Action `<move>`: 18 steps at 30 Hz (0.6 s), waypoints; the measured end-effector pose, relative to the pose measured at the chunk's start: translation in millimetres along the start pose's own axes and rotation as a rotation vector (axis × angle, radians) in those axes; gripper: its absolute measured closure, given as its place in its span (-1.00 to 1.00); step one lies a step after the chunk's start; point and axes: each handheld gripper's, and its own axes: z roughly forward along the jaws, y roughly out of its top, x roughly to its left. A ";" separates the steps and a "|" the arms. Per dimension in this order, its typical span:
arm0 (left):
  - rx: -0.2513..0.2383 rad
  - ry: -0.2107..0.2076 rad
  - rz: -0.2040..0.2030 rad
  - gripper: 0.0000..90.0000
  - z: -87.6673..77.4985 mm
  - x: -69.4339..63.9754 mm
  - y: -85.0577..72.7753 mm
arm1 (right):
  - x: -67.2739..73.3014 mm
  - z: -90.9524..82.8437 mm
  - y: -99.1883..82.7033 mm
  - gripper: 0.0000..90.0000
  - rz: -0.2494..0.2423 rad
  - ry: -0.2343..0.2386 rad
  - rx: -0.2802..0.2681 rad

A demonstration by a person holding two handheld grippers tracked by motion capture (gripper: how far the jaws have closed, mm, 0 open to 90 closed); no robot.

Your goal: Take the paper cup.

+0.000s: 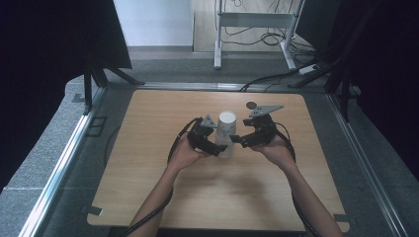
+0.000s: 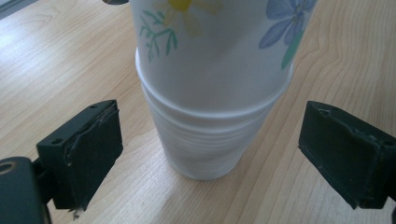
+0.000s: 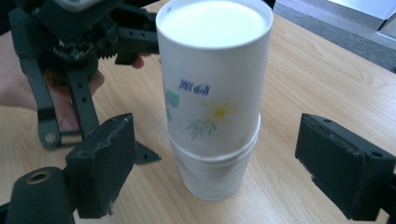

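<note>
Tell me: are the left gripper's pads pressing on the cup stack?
No, both pads stand apart from the cup stack, with bare table between.

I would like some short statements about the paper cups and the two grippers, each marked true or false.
1. The flowered paper cup sits upside down over a stack of plain white cups. True.
2. The left gripper is clamped on the stack. False: its pads stand apart from the cups on both sides.
3. The cups stand on a wooden table. True.
4. The right gripper holds the flowered cup in the air. False: its jaws are open around the cups, which rest on the table.
5. The two grippers come at the cups from opposite sides. True.
6. The cups lie on their side. False: they stand upright.
</note>
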 end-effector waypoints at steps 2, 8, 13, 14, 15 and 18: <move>0.002 -0.004 0.002 -0.84 1.7 1.0 0.3 | -0.5 2.4 2.8 -0.72 -0.002 -0.001 0.004; -0.015 -0.020 -0.011 -0.76 5.8 4.3 0.6 | -0.2 9.6 10.8 -0.72 -0.004 0.001 0.003; -0.026 -0.026 -0.022 -0.69 8.8 6.5 -0.1 | 0.1 17.2 18.2 -0.71 -0.006 -0.002 0.012; -0.022 -0.028 -0.019 -0.69 9.3 7.0 -0.3 | 0.0 18.7 19.5 -0.71 -0.007 -0.001 0.014; -0.022 -0.028 -0.019 -0.68 10.0 7.1 -0.5 | -0.1 20.6 20.6 -0.71 -0.007 -0.001 0.014; -0.024 -0.029 -0.019 -0.68 11.5 7.2 -1.1 | -0.2 25.3 23.0 -0.69 -0.008 -0.001 0.021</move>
